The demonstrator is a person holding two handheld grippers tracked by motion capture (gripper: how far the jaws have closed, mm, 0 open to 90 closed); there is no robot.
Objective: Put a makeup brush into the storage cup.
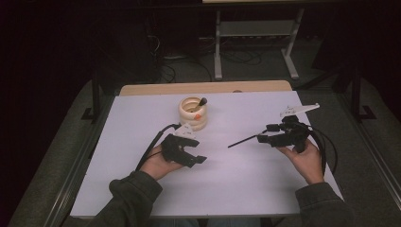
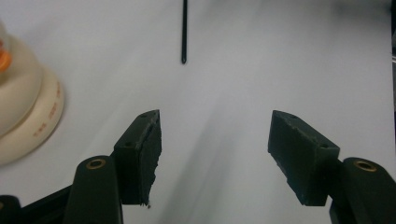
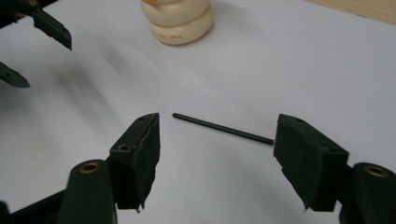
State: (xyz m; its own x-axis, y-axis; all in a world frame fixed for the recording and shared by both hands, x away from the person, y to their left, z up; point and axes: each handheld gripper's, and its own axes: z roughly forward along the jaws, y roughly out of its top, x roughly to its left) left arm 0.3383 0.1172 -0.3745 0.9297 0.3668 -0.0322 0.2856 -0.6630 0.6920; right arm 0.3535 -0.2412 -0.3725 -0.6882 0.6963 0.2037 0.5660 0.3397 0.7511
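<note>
A thin black rod (image 1: 242, 141) lies on the white table (image 1: 142, 189), pointing left from my right gripper (image 1: 265, 133). In the right gripper view the rod (image 3: 219, 127) runs across the gap between the wide-apart jaws of the right gripper (image 3: 218, 119), and one end is hidden behind a jaw. My left gripper (image 1: 197, 151) is open and empty at centre left, and its view (image 2: 215, 116) shows the rod's tip (image 2: 184, 32) ahead. A stack of cream tape rolls (image 1: 193, 113) stands behind the left gripper, with a dark-tipped stick (image 1: 202, 101) inside.
The tape rolls (image 2: 23, 116) show at the left edge of the left gripper view and at the top of the right gripper view (image 3: 180, 21). The open left gripper (image 3: 44, 60) shows at the upper left of the right gripper view. A wooden strip (image 1: 203, 88) borders the table's far edge.
</note>
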